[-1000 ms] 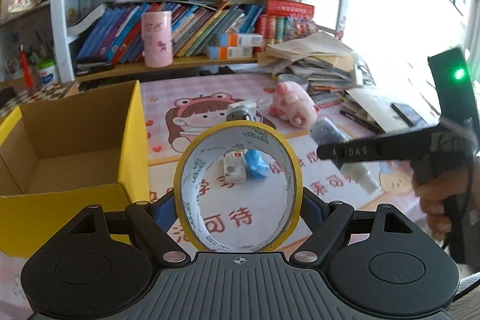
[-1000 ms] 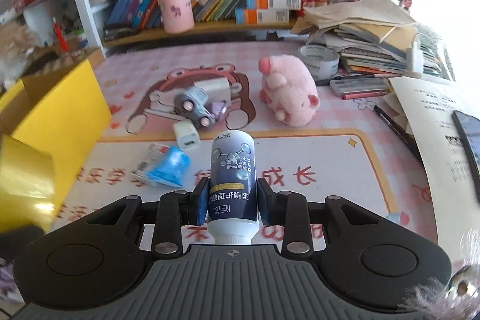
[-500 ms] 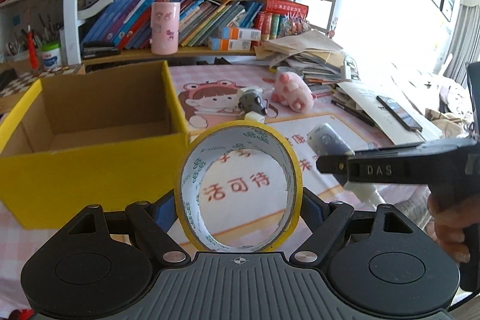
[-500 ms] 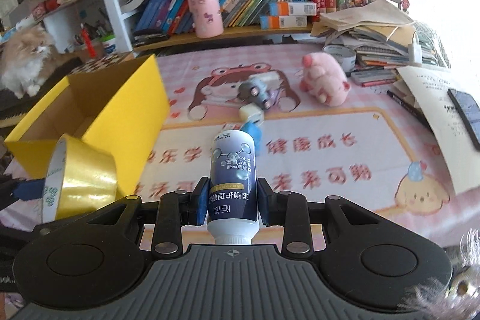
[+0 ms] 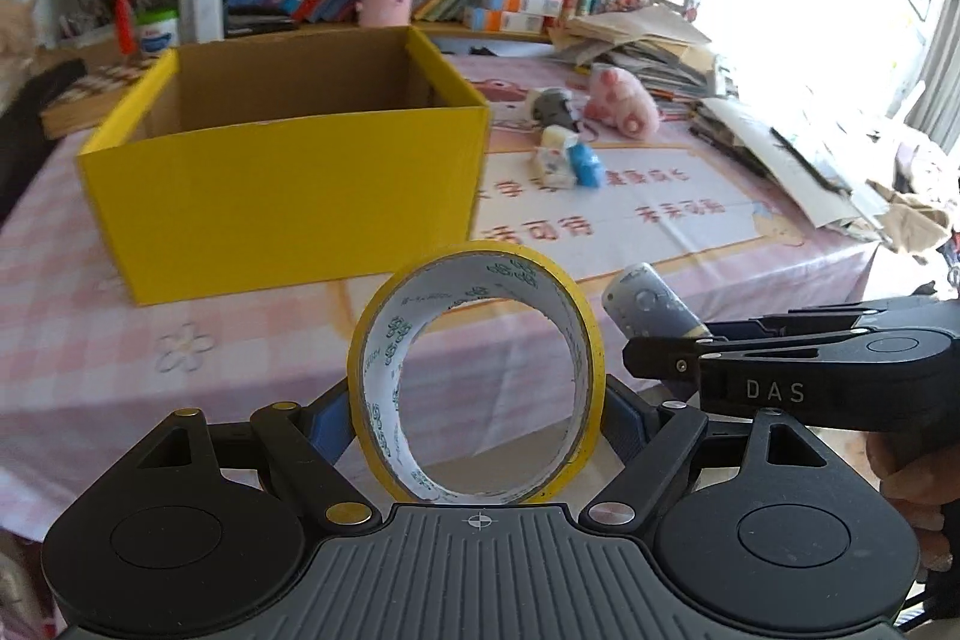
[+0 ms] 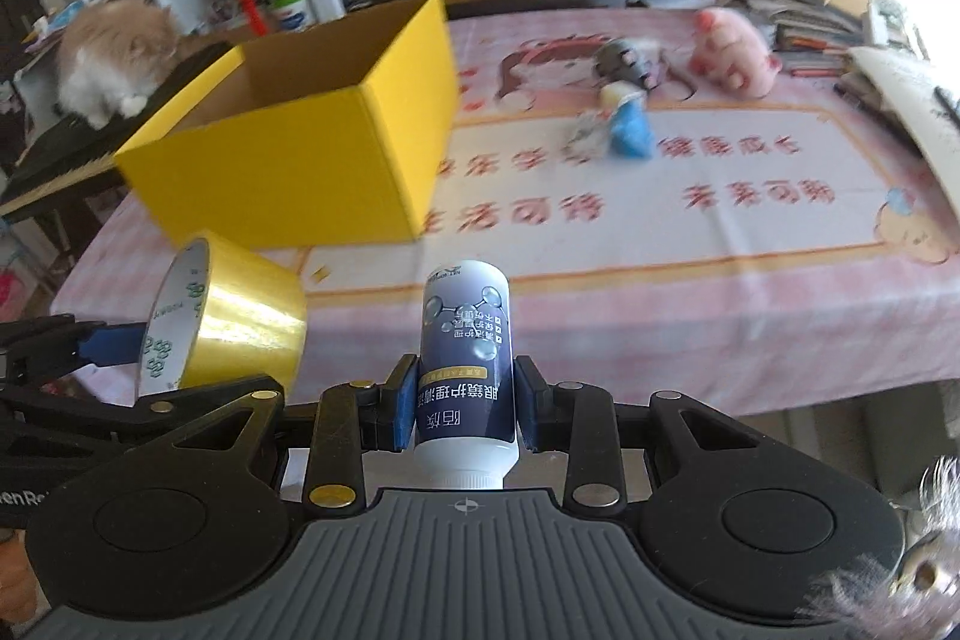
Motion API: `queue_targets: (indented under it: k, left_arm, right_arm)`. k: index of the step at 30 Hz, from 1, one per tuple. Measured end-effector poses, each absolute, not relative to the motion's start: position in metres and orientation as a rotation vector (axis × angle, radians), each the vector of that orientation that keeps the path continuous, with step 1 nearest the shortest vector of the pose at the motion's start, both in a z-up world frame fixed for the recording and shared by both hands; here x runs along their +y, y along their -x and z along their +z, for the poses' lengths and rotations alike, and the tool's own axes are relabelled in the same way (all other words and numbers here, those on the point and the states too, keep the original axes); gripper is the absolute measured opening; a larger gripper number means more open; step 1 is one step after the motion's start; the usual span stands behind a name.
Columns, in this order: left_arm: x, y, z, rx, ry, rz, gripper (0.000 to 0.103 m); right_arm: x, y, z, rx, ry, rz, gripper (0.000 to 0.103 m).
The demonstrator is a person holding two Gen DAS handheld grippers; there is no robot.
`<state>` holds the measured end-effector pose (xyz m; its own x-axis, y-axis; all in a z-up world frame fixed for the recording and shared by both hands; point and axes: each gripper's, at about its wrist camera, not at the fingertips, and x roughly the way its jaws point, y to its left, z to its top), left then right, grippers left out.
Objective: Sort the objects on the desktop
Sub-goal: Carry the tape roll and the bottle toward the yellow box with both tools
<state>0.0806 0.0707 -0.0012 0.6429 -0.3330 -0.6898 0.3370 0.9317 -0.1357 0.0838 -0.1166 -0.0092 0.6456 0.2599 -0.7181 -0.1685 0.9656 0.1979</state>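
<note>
My left gripper (image 5: 477,415) is shut on a yellow tape roll (image 5: 384,364), held upright in the air off the table's front edge; the roll also shows in the right wrist view (image 6: 234,316). My right gripper (image 6: 465,403) is shut on a dark blue and white bottle (image 6: 467,340), also off the front edge; its tip shows in the left wrist view (image 5: 648,301). The open yellow box (image 5: 288,184) stands on the table ahead, seen too in the right wrist view (image 6: 318,160). The two grippers are side by side.
On the pink tablecloth (image 6: 720,292) lie a pink pig plush (image 6: 729,52), a grey toy (image 6: 624,61), a blue packet (image 6: 630,133) and a small white item (image 5: 555,160). Papers and books are piled at the right (image 5: 780,148). A cat (image 6: 114,52) sits at the far left.
Both grippers have pulled back toward the table's front edge and up, each keeping its object. The yellow box now lies straight ahead and farther off.
</note>
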Motion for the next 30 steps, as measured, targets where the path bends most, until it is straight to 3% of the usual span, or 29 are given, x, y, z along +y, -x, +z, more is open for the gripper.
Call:
queue_targets:
  k: [11, 30]
  left_arm:
    - [0.118, -0.069, 0.001, 0.769, 0.079, -0.257, 0.083]
    - [0.127, -0.067, -0.003, 0.771, 0.109, -0.242, 0.083]
  right_arm:
    - [-0.063, -0.078, -0.008, 0.842, -0.021, 0.385, 0.030]
    - [-0.041, -0.082, -0.009, 0.863, 0.053, 0.454, 0.030]
